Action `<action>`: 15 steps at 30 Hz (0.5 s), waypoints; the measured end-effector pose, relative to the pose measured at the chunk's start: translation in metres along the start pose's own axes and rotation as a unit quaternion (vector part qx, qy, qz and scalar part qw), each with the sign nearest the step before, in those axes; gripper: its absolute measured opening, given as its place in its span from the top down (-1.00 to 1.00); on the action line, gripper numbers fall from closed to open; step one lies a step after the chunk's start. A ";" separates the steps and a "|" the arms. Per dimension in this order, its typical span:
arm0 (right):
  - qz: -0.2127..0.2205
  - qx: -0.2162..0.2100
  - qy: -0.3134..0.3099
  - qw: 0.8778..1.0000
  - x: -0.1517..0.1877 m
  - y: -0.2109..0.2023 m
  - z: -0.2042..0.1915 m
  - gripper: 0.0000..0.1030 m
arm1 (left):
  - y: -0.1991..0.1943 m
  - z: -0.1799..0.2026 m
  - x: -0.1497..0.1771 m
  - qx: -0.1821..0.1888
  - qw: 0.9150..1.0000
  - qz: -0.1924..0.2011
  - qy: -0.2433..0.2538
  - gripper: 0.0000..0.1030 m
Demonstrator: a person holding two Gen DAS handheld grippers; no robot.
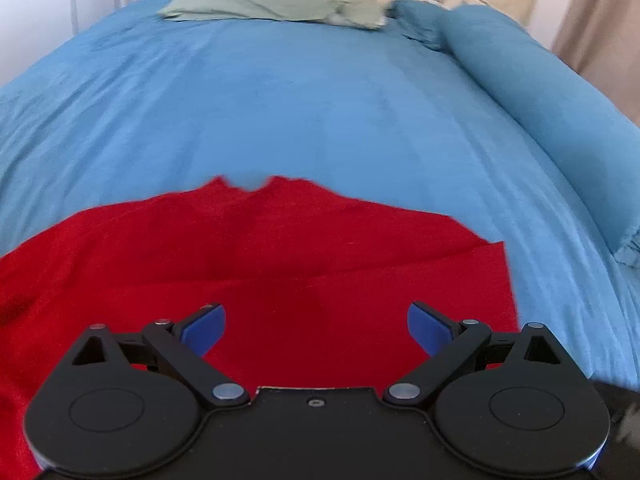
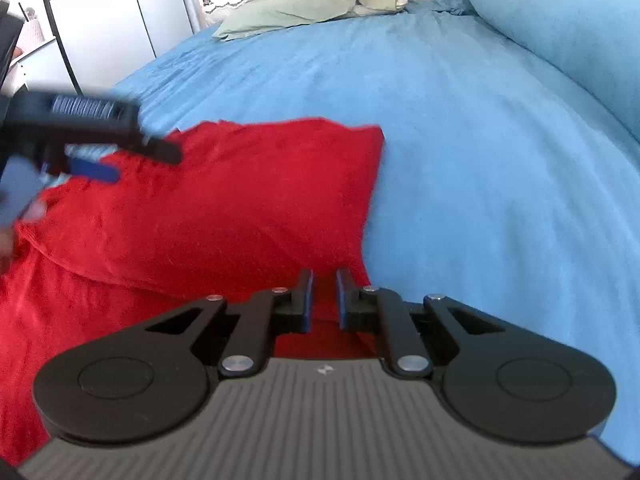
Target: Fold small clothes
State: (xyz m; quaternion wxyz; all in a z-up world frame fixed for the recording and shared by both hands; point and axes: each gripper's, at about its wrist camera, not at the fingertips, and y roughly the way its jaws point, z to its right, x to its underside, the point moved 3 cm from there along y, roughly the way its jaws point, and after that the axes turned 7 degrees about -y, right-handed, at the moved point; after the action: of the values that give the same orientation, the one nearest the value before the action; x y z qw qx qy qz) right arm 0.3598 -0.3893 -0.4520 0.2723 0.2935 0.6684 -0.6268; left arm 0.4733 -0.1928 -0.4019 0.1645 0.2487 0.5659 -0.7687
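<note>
Right now my left tongs (image 1: 316,330) gape wide above the red garment (image 1: 248,264), which lies partly folded on the blue bed (image 1: 320,112) near its front edge. My right tongs (image 2: 323,300) are pinched on a fold of that cloth.

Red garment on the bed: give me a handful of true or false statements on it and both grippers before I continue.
1. The left gripper is open above the red garment. True.
2. The right gripper is spread wide. False: its fingers stand nearly together with red cloth between them, at the garment's right edge.
3. The garment lies on a blue bedspread. True.
4. The garment is folded into a small neat square. False: it is spread out with one layer lapped over another.
5. A green pillow lies at the far end of the bed. True.
</note>
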 end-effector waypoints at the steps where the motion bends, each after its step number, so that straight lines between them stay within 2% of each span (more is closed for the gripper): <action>1: 0.015 0.003 -0.008 1.000 -0.011 -0.003 -0.003 0.42 | -0.004 -0.008 0.000 -0.007 1.000 0.003 -0.004 -0.93; 4: 0.028 0.012 -0.033 0.999 -0.044 0.004 -0.010 0.42 | -0.013 -0.037 0.001 -0.043 0.999 0.013 -0.010 -0.94; 7: 0.026 0.013 -0.046 0.999 -0.062 0.038 -0.011 0.41 | -0.014 -0.065 0.005 -0.072 0.997 0.014 -0.023 -0.94; 10: 0.015 0.032 -0.039 0.999 -0.062 0.067 -0.004 0.37 | -0.015 -0.095 0.013 -0.097 0.994 0.018 -0.050 -0.94; 12: 0.016 0.025 -0.020 0.999 -0.056 0.079 0.003 0.37 | -0.010 -0.114 0.021 -0.102 0.992 0.011 -0.070 -0.94; 15: 0.022 0.037 -0.048 0.998 -0.056 0.077 -0.005 0.37 | -0.008 -0.132 0.030 -0.100 0.991 0.008 -0.091 -0.94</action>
State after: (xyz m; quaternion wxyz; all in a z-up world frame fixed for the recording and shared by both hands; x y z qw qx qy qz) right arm 0.4546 -0.3836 -0.4628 0.3067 0.2874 0.6240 -0.6588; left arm 0.4705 -0.0642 -0.4441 0.2456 0.1645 0.6207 -0.7262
